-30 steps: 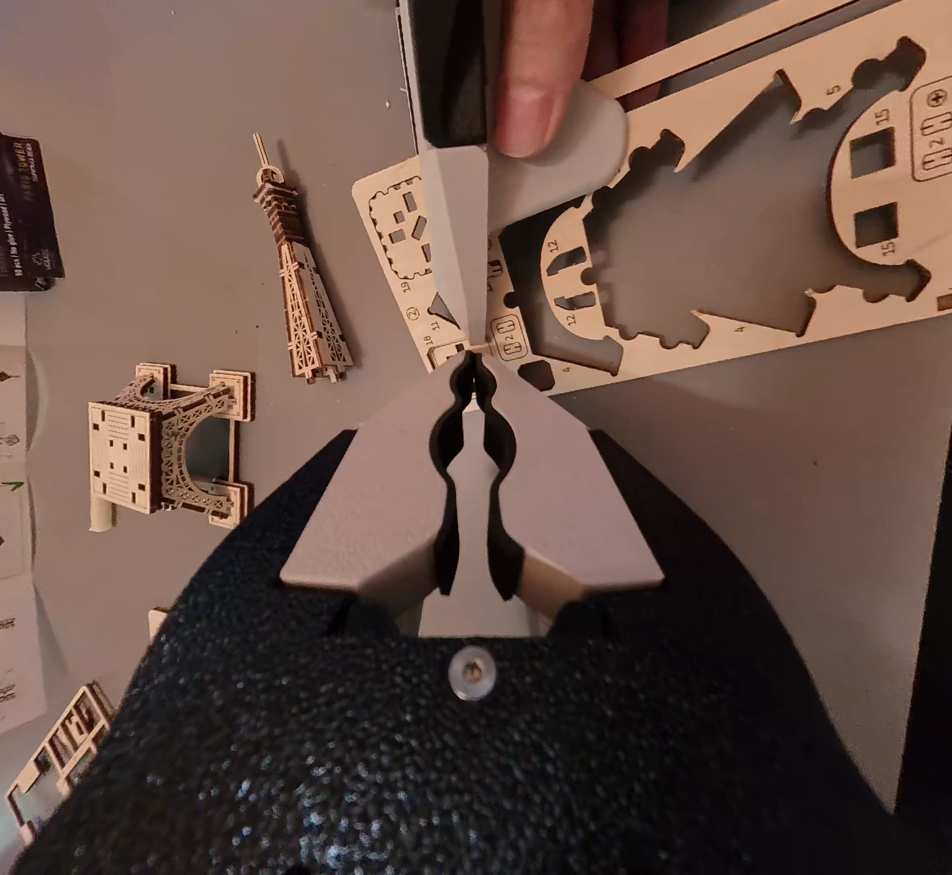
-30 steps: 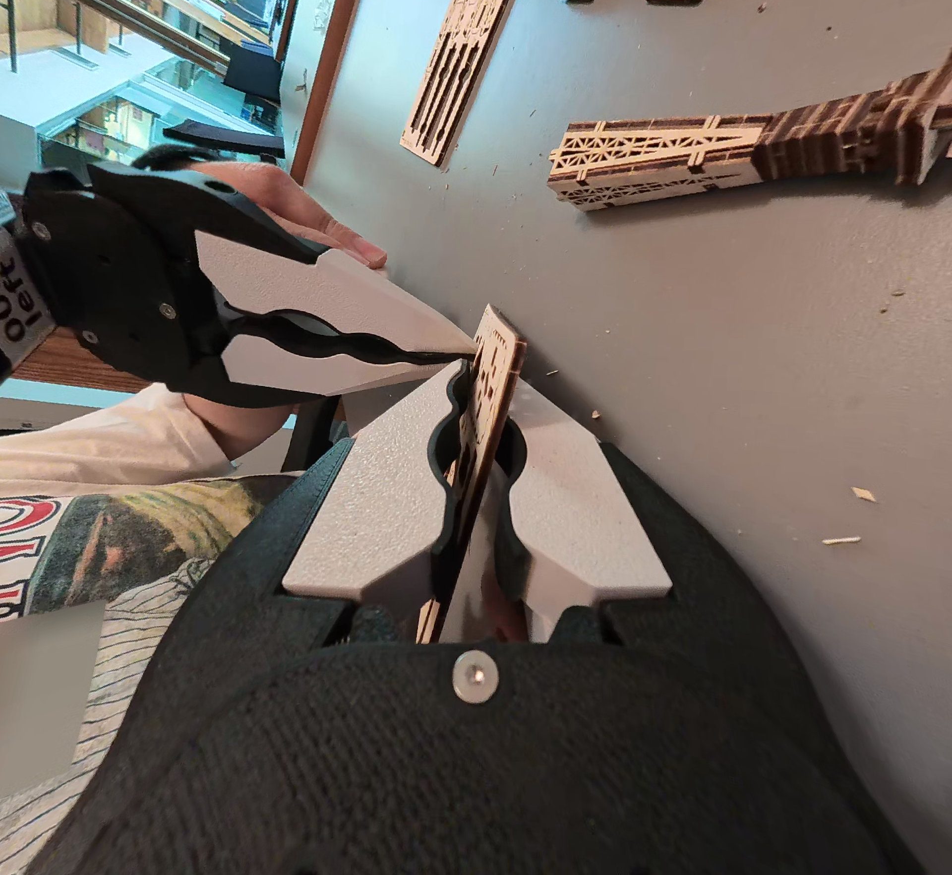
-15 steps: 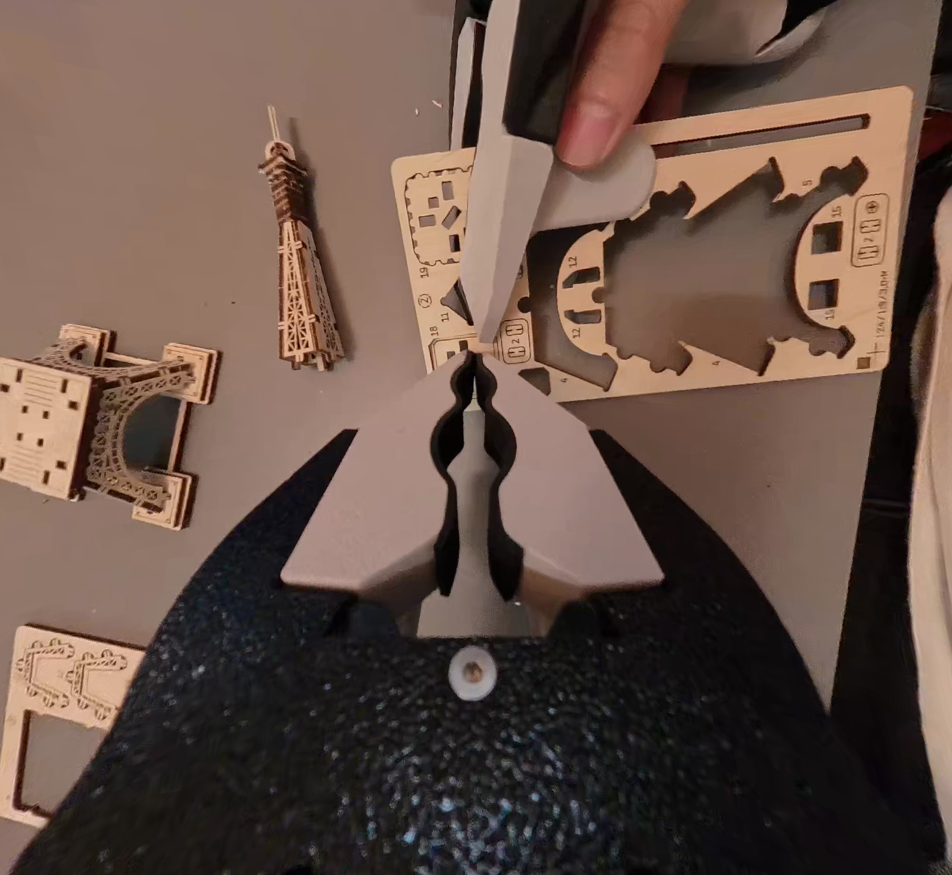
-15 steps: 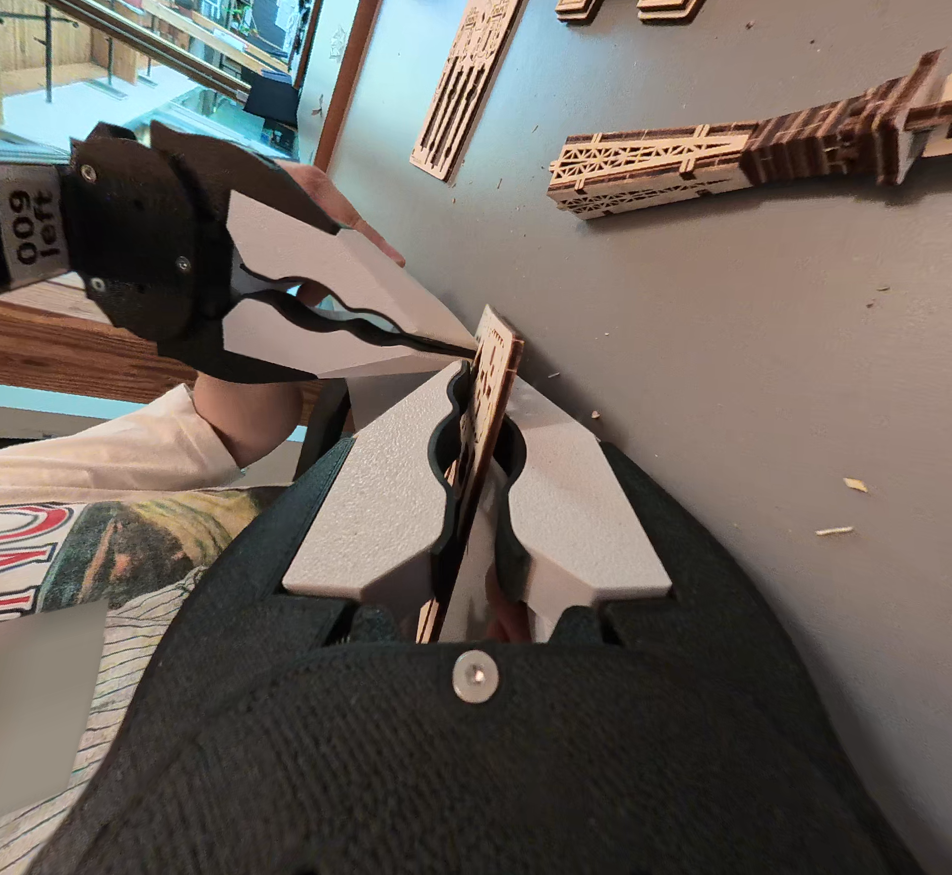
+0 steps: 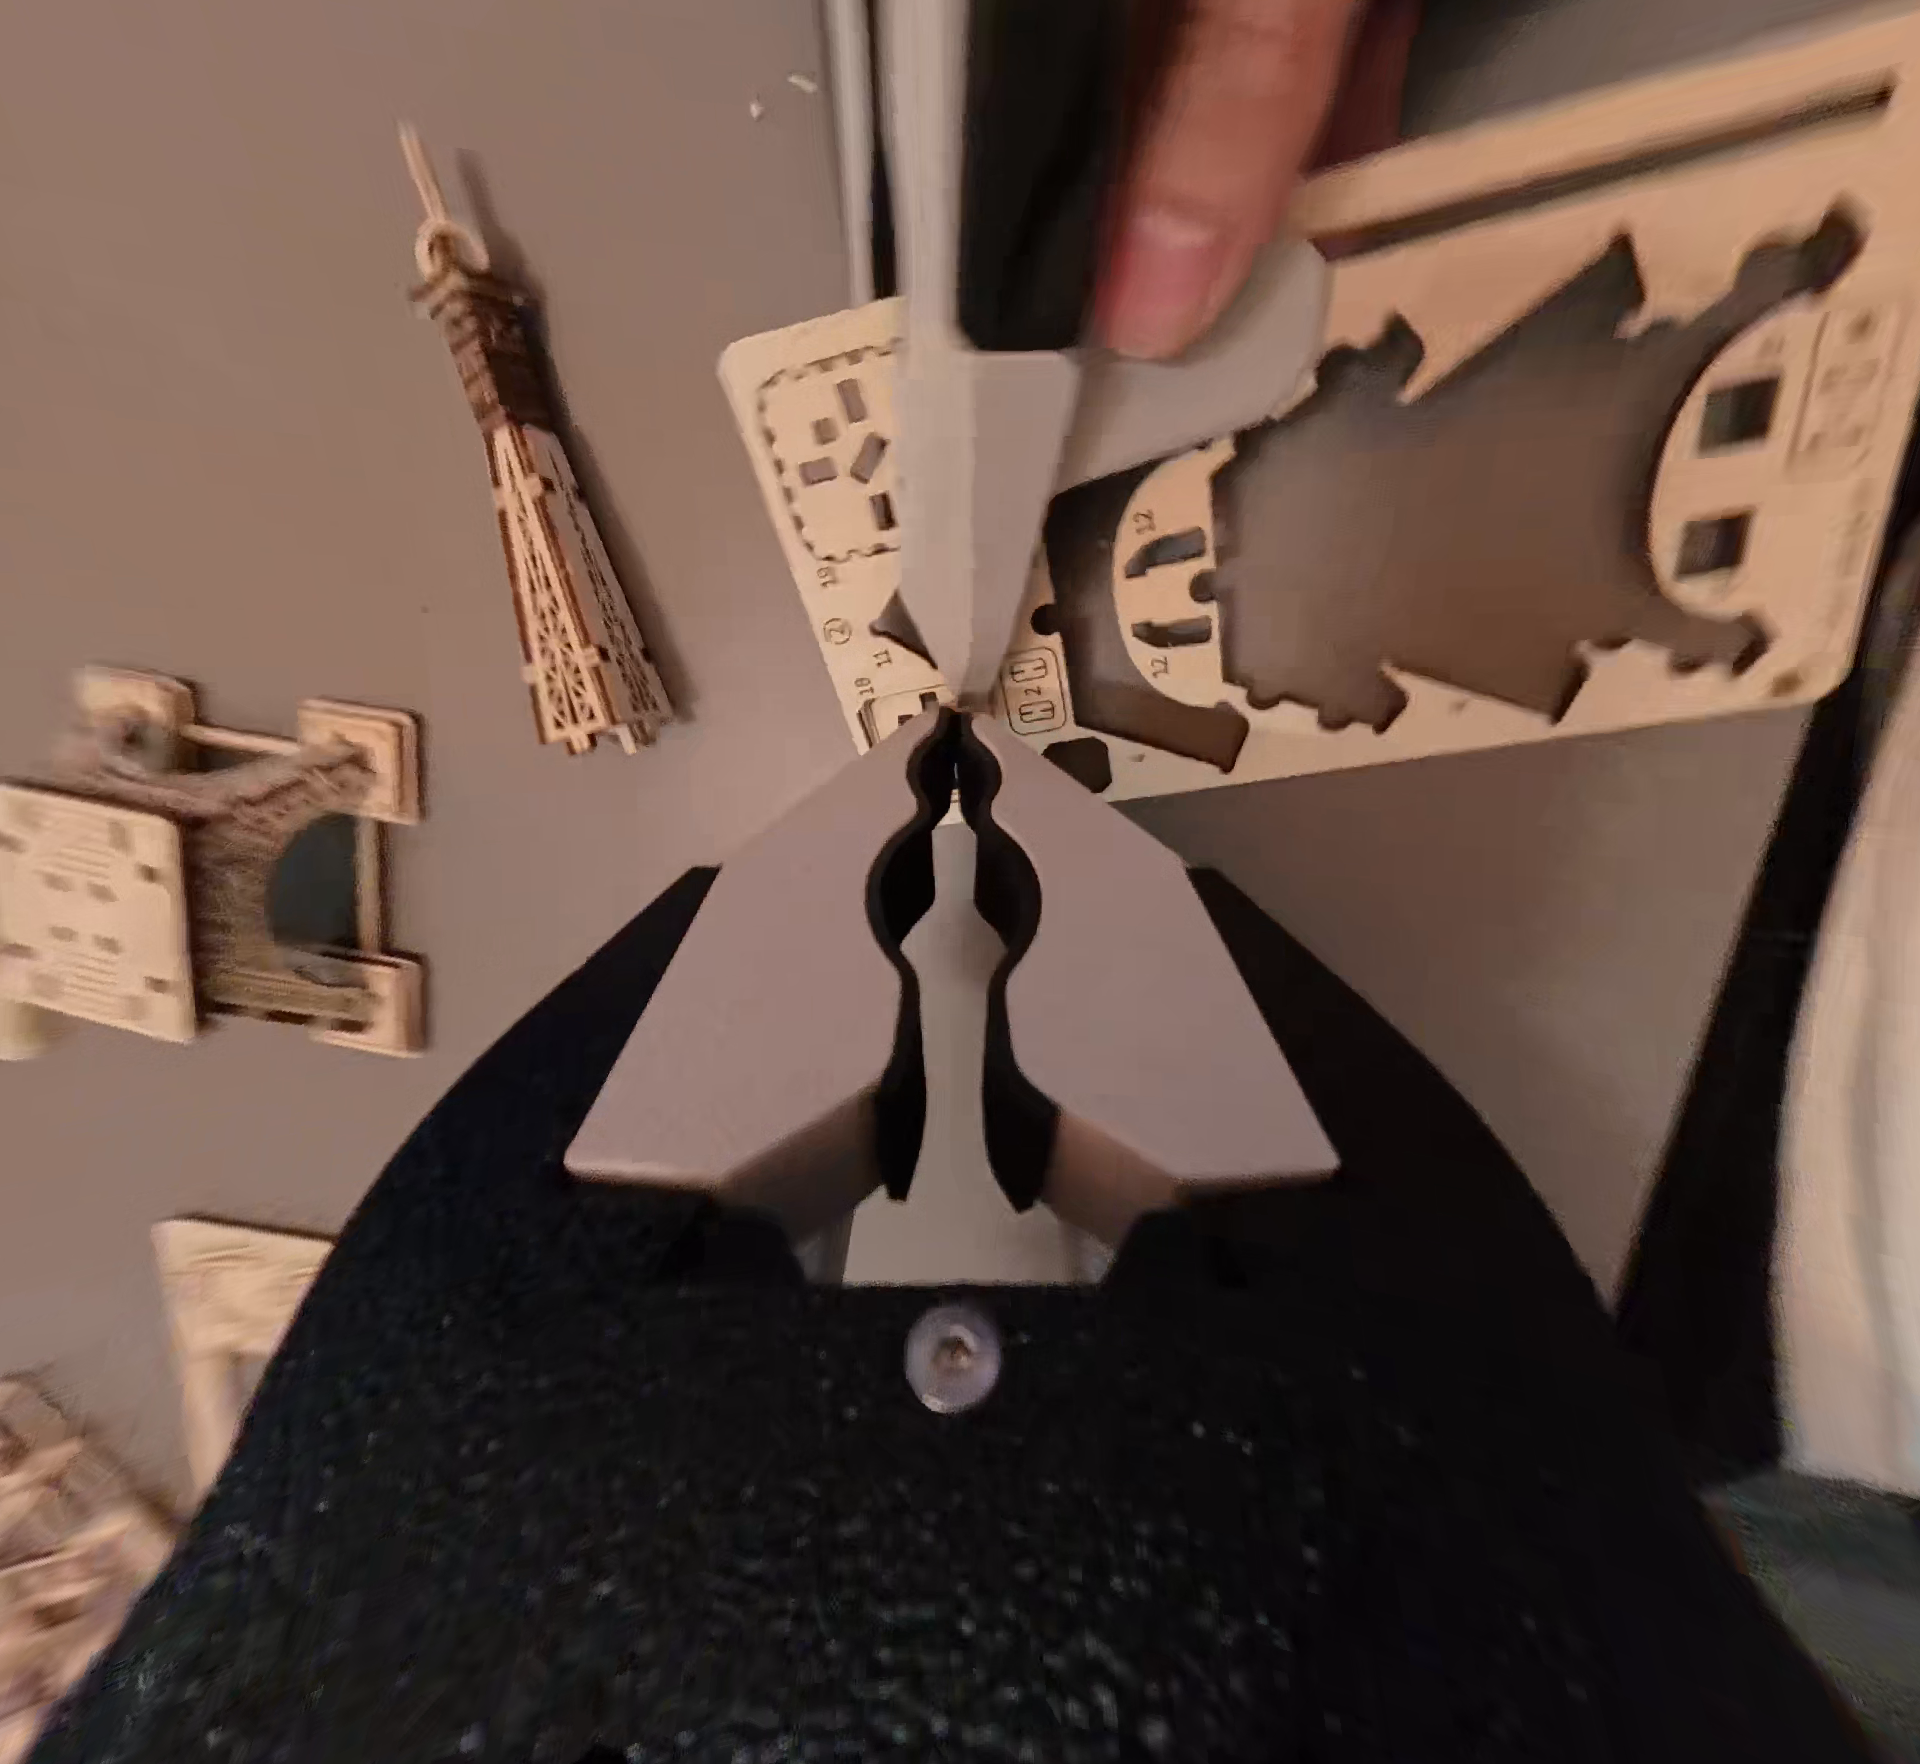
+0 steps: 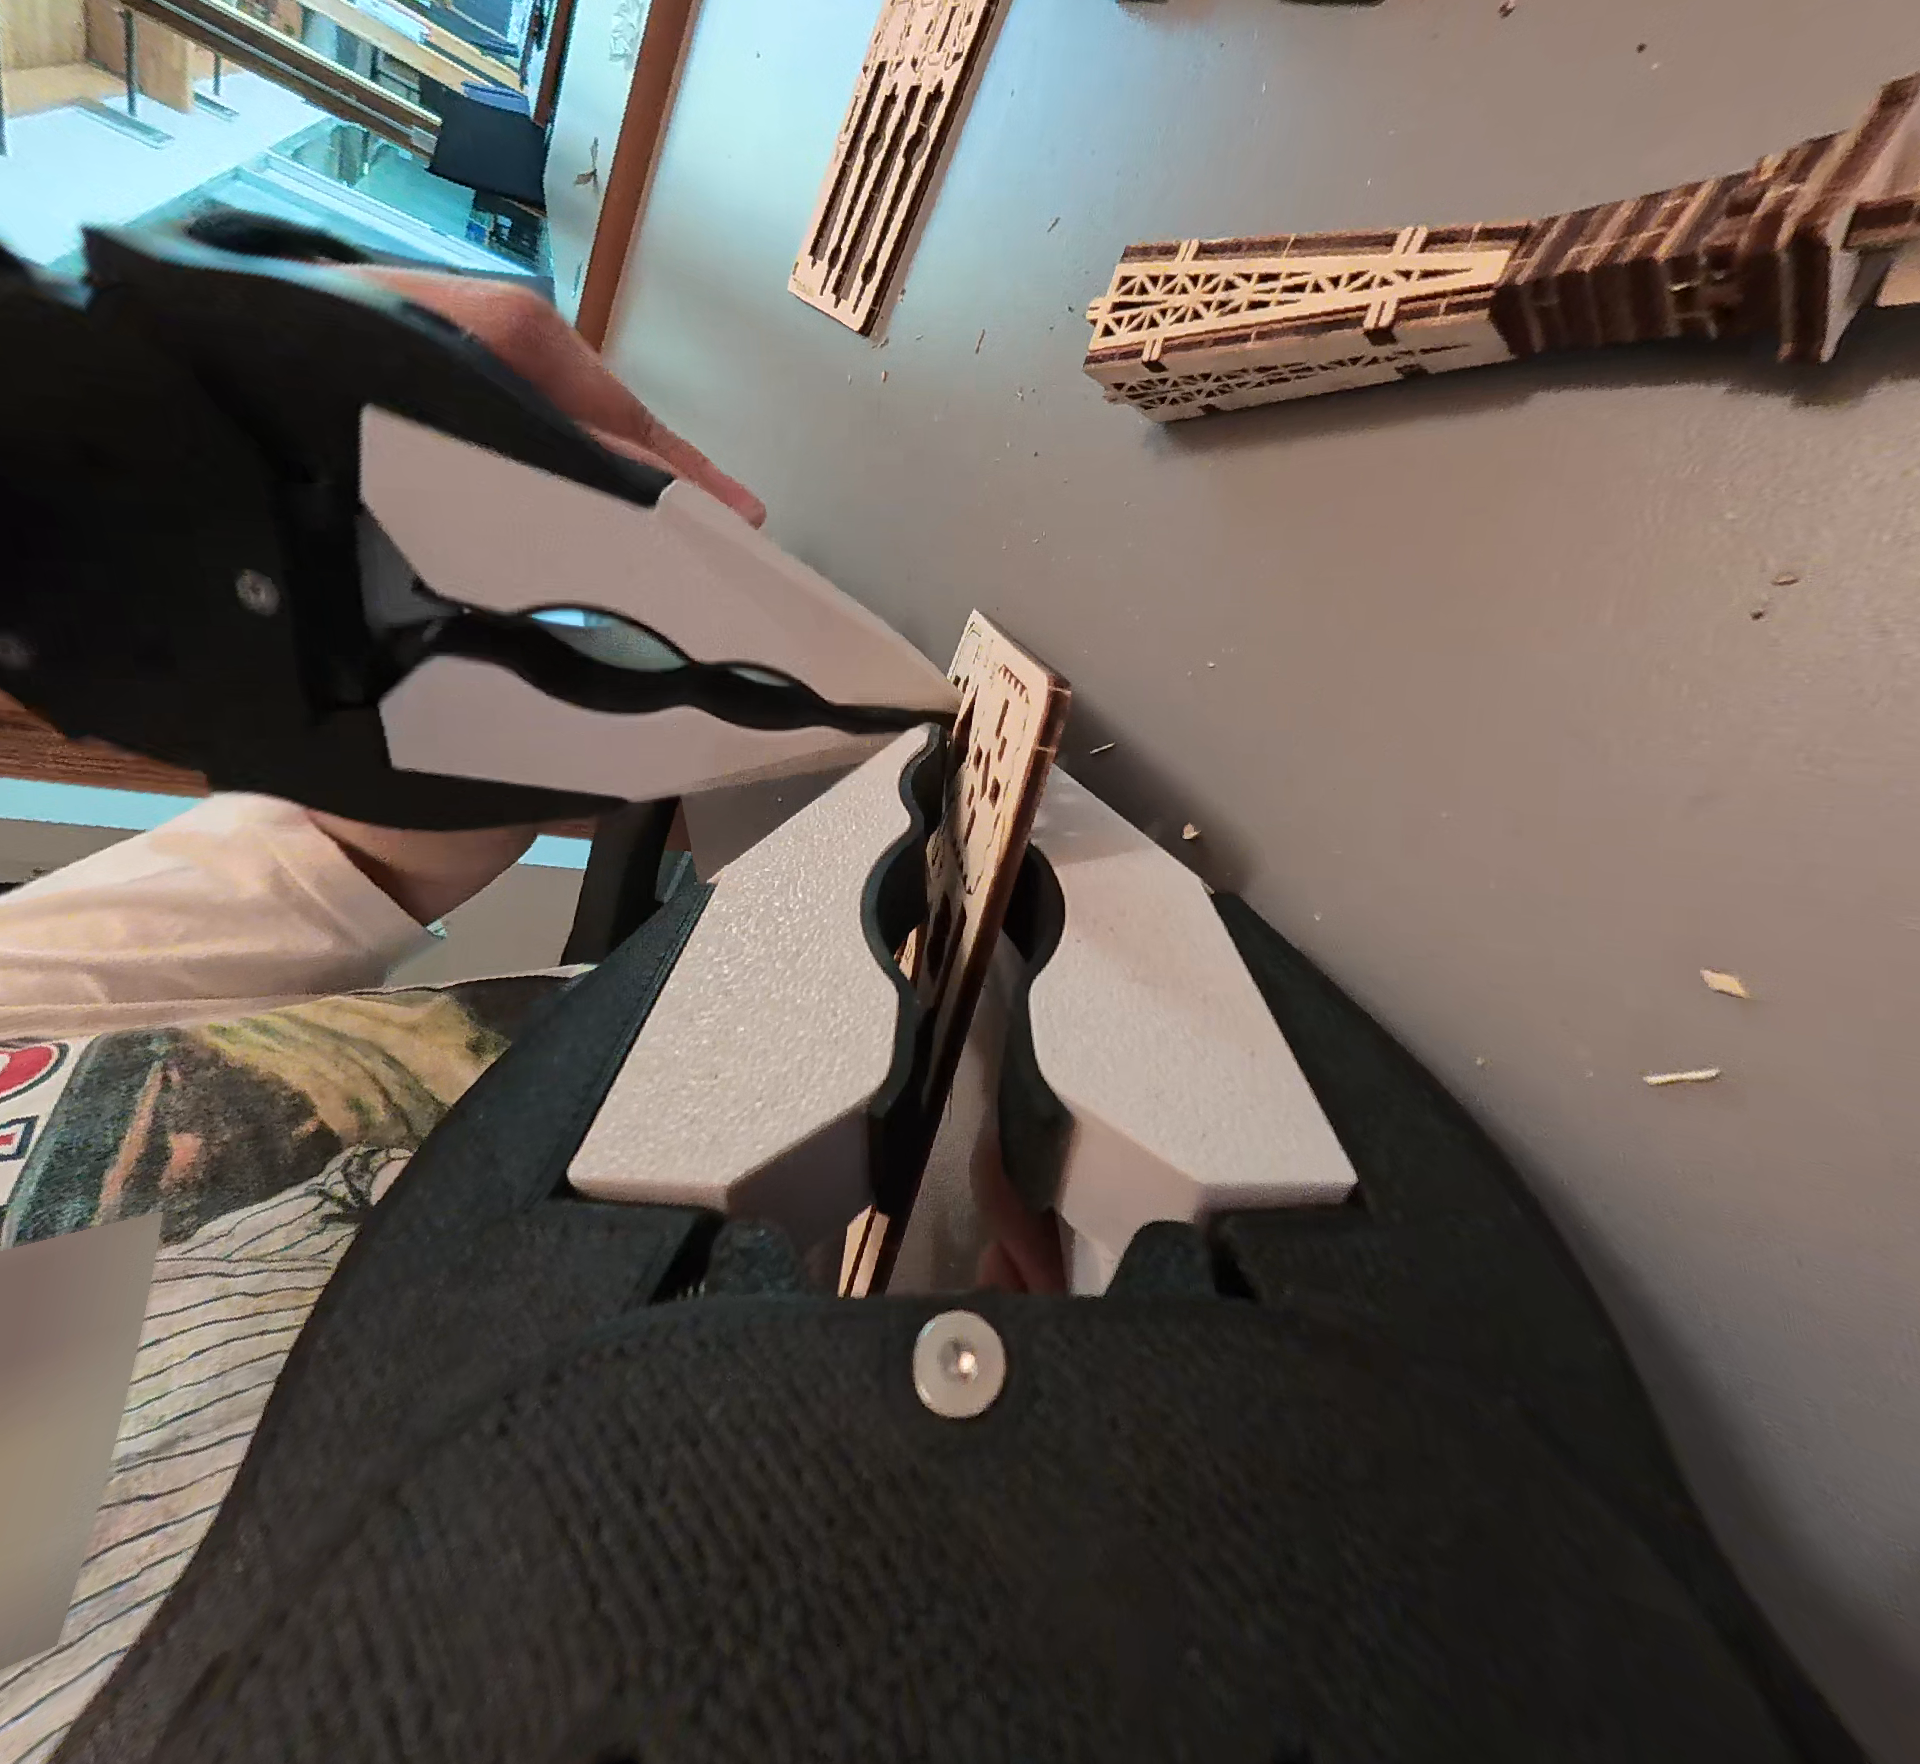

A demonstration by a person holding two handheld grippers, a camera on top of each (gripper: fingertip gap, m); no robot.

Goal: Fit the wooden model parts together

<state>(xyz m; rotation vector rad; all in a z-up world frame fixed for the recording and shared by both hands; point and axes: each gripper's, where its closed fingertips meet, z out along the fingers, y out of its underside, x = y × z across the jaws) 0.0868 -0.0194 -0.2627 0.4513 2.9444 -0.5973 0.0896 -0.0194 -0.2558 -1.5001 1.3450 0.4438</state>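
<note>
Here my right gripper (image 6: pixel 961 779) has its jaws clamped flat on the wooden parts sheet (image 6: pixel 1003 779), which stands on edge between them and pokes out just past the tips. I hold it upright like that, I judge, so the small pieces near its corner face the other tool instead of lying against the grey table (image 6: pixel 1455 779).

My left gripper (image 5: pixel 954 727) comes at that sheet from the side, jaws drawn together to a narrow slit with the tips right at the sheet's near corner. Whether they pinch a small tab there I cannot tell; the contact point is too small and blurred. Pressing or plucking a piece free from the sheet looks like the step in hand.

Beyond the left jaws and off to their left lie the tower spire (image 5: pixel 540 509) and the arched tower base (image 5: pixel 208 893), set well apart from the work, waiting for the next part.
</note>
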